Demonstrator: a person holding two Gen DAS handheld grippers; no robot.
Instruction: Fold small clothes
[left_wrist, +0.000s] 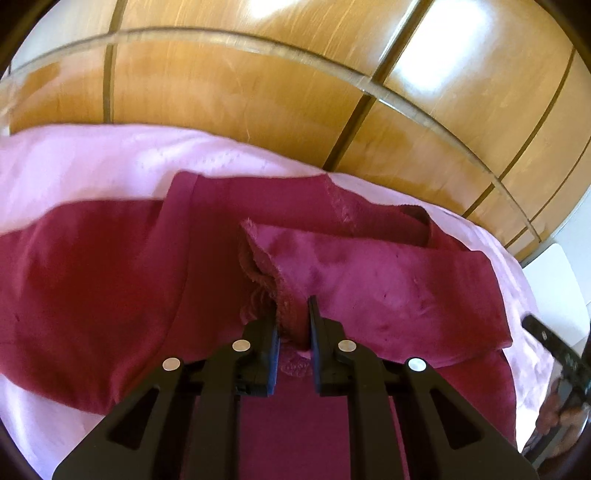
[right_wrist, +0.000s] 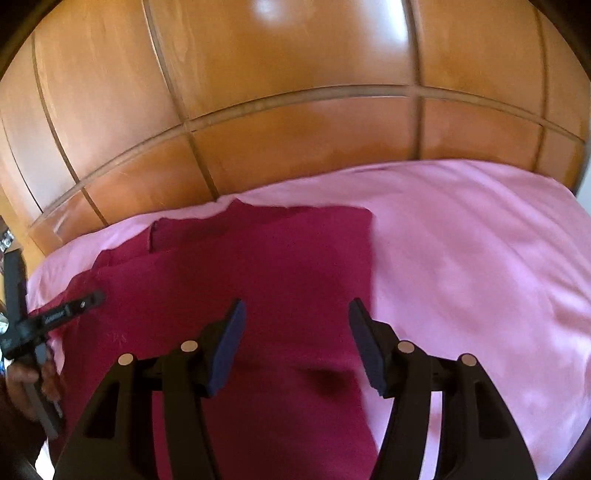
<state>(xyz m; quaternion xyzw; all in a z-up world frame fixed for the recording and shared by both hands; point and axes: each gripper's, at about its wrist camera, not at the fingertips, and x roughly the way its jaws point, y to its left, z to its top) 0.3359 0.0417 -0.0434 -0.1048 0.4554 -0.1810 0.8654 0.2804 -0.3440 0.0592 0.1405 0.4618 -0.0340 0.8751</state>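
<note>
A dark red garment (left_wrist: 92, 280) lies spread on a pink sheet (left_wrist: 92, 166). My left gripper (left_wrist: 292, 314) is shut on a bunched hem of the garment, and a folded-over flap (left_wrist: 388, 284) with its paler inside showing lies to the right. In the right wrist view the same garment (right_wrist: 266, 266) lies flat on the pink sheet (right_wrist: 480, 258). My right gripper (right_wrist: 295, 321) is open and empty just above the garment near its right edge. The left gripper (right_wrist: 55, 314) shows at the far left of that view.
A wooden panelled headboard (left_wrist: 258, 92) stands behind the bed, also in the right wrist view (right_wrist: 295, 110). The right gripper's tip (left_wrist: 554, 343) shows at the right edge of the left wrist view, by a white surface (left_wrist: 550, 277).
</note>
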